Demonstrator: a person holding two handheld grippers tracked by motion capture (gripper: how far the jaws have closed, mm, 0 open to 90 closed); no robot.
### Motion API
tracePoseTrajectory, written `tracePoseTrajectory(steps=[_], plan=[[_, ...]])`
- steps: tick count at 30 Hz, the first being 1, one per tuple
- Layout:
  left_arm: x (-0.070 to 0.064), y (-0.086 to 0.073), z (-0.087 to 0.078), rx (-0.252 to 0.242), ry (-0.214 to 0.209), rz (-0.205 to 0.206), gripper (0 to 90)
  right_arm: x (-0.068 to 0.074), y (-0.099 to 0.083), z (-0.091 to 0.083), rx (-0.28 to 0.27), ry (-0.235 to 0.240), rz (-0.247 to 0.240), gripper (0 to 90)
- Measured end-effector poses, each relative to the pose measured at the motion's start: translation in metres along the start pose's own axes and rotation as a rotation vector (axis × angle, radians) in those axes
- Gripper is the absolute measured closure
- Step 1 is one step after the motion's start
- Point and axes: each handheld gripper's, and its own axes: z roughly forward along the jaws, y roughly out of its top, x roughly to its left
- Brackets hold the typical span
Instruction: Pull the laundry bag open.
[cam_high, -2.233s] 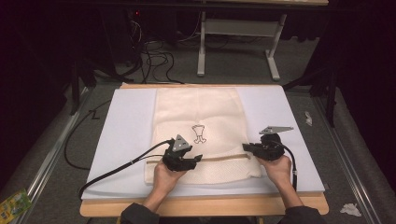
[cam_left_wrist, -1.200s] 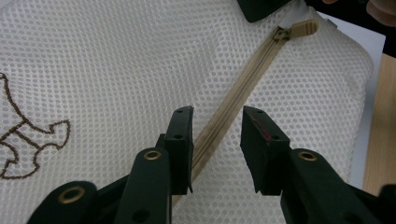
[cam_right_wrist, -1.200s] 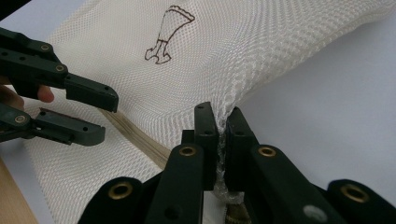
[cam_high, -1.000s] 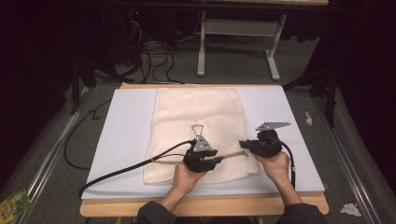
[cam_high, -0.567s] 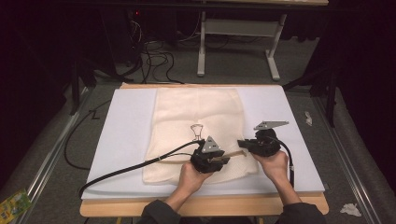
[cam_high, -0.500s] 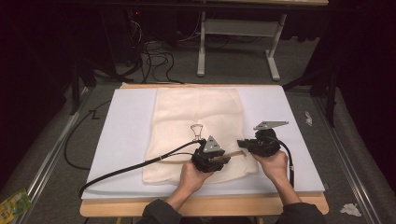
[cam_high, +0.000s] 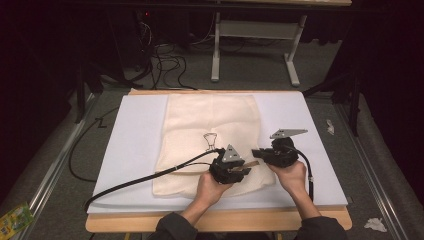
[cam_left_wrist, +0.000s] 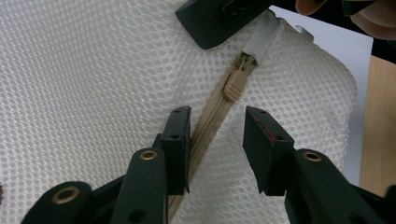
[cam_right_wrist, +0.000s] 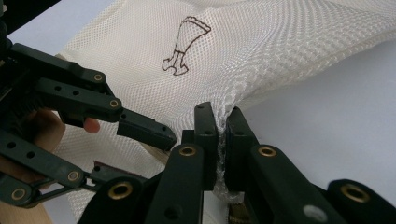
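With the right gripper (cam_right_wrist: 221, 135) pinching the cream mesh zip bag (cam_high: 210, 120) taut at its end, bring the wide-open, empty left gripper (cam_left_wrist: 217, 135) squarely onto the tan zipper pull (cam_left_wrist: 235, 84) just ahead

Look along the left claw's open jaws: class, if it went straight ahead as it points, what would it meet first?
Probably the tan zipper pull on the mesh bag, lying ahead of the left claw; just beyond sits the right claw holding the bag's end.
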Motion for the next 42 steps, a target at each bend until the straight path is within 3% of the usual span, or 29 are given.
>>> tracePoseTrajectory(steps=[6,16,42], plan=[[-0.005,0.002,-0.003,-0.044,-0.013,0.011,63.2,-0.001,-0.001,0.001,-0.001,-0.004,0.000,87.8],[-0.007,0.004,0.005,-0.041,-0.038,-0.006,65.4,0.000,-0.002,0.002,0.001,0.001,-0.001,87.8],[-0.009,0.005,0.008,-0.060,-0.038,-0.029,78.8,0.001,-0.004,0.005,-0.014,0.021,0.004,87.8]])
